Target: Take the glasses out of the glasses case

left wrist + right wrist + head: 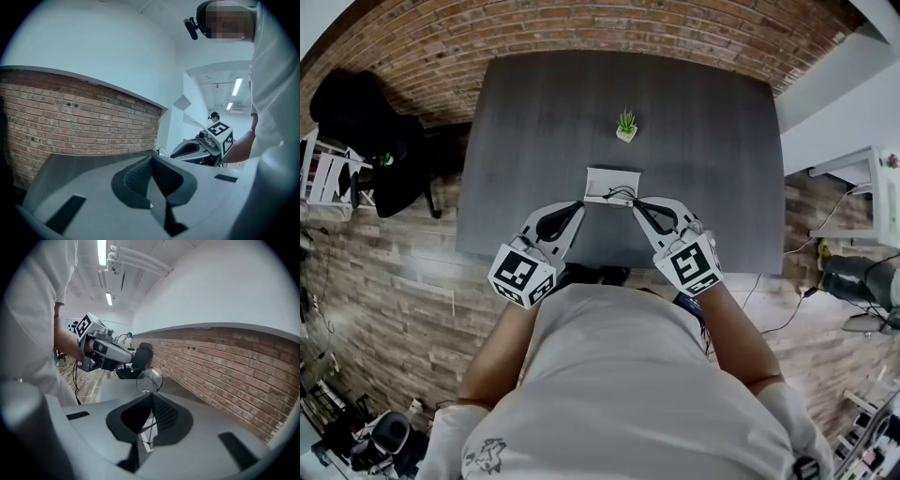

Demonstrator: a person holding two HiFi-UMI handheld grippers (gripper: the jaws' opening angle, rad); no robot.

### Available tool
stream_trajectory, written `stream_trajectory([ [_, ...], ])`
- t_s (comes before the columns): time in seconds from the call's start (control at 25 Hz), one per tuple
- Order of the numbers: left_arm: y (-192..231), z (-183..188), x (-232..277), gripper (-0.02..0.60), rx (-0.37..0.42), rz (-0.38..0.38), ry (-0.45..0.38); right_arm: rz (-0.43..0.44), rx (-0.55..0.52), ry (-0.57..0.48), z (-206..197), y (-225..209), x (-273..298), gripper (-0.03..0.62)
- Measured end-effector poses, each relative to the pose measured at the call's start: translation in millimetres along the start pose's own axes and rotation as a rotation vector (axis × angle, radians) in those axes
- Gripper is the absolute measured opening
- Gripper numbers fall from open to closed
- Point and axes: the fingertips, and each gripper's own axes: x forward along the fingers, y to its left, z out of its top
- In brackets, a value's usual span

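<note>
**Me:** Nearest the head camera is the white shirt [609, 375], and both tools sit just past it. What do I have in the jaws?

**Spotter:** Your right gripper [636, 202] is clamped on the glasses [150, 379]. The thin wire runs between its pads, and one round lens stands just beyond the tips. Your left gripper [578, 204] is closed on nothing, near the case's near left corner.

**Me:** And the case?

**Spotter:** The case [612, 176] lies open on the table [534, 112], on your side of the plant [626, 125]. The glasses hang at its near edge, just beside it. I can't tell whether every part is clear of the rim.

**Me:** So I judge I'm mid lift-out. How do I do it well?

**Spotter:** Go straight up before you pull toward yourself, so nothing hooks the rim and drags the case. That wire is thin, so I'd hold the squeeze steady and avoid twisting the wrist. If the case starts to come along, I'd rest the left tips on its edge to pin it. I'd set the glasses down on bare table, well apart from the case.
</note>
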Motion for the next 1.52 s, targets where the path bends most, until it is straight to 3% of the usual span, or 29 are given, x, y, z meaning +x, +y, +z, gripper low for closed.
stream_trajectory([
  [0.4,0.0,7.6,-31.2,0.011,-0.006,-0.05,-0.041,-0.063,0.02,-0.009,21.3,32.8,-4.1,0.012],
  [0.96,-9.2,-21.9,-156.7,0.011,0.032,-0.162,-0.026,-0.22,0.059,-0.009,59.7,138.6,-7.1,0.012],
  [1.24,-17.5,-39.4,-196.8,0.011,0.027,-0.203,-0.008,-0.255,0.098,-0.005,61.7,197.2,-12.9,0.012],
  [1.52,-34.5,-44.2,-210.3,0.011,0.04,-0.183,-0.018,-0.249,0.066,-0.013,65.8,210.3,-36.1,0.012],
])
